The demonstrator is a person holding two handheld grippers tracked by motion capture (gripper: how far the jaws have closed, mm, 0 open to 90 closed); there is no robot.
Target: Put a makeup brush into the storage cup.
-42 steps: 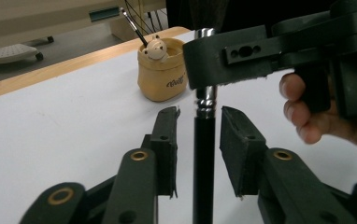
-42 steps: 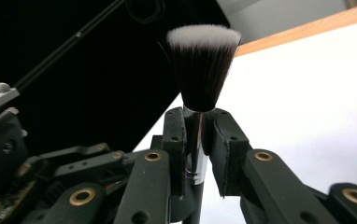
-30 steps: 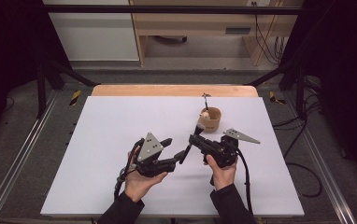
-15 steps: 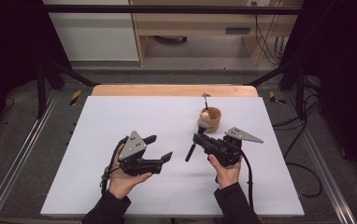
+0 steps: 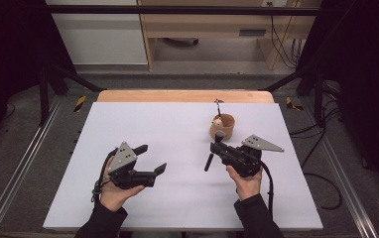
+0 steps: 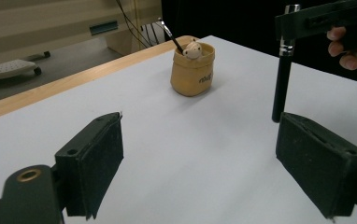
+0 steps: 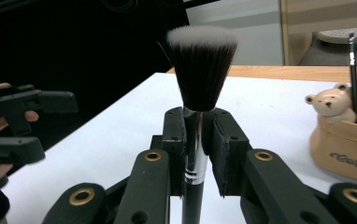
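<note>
white table surface (image 5: pixel 177 148), wooden strip along its far edge, dark surroundings. right gripper (image 5: pixel 219 147) is clamped on a makeup brush (image 7: pixel 200 70) at the metal ferrule, bristles up, black handle hanging below the jaws toward the table. left gripper (image 5: pixel 150 158) has just been opening; its jaws stand wide apart with nothing between them, well clear of the brush. tan cup (image 5: pixel 221 126) stands just beyond the right gripper, near the far right of the table; a small bear figure (image 7: pixel 328 103) sits at its rim and a thin dark brush (image 7: pixel 353 70) leans inside.

likely step: seat the held brush in the cup. risks from this point:

- grip point – the jaws bear on the smooth ferrule alone. a quick tilt may let the brush pivot or slide down through the pads.
- entry – the cup mouth is partly taken by the bear figure and the thin brush. an off-centre descent may catch the rim, or knock the thin brush out.
- cup stability – the cup looks light and nothing steadies it; a sideways push from the handle may tip or shove it.
- release height – opening before the handle end rests inside may drop the brush onto the table.
</note>
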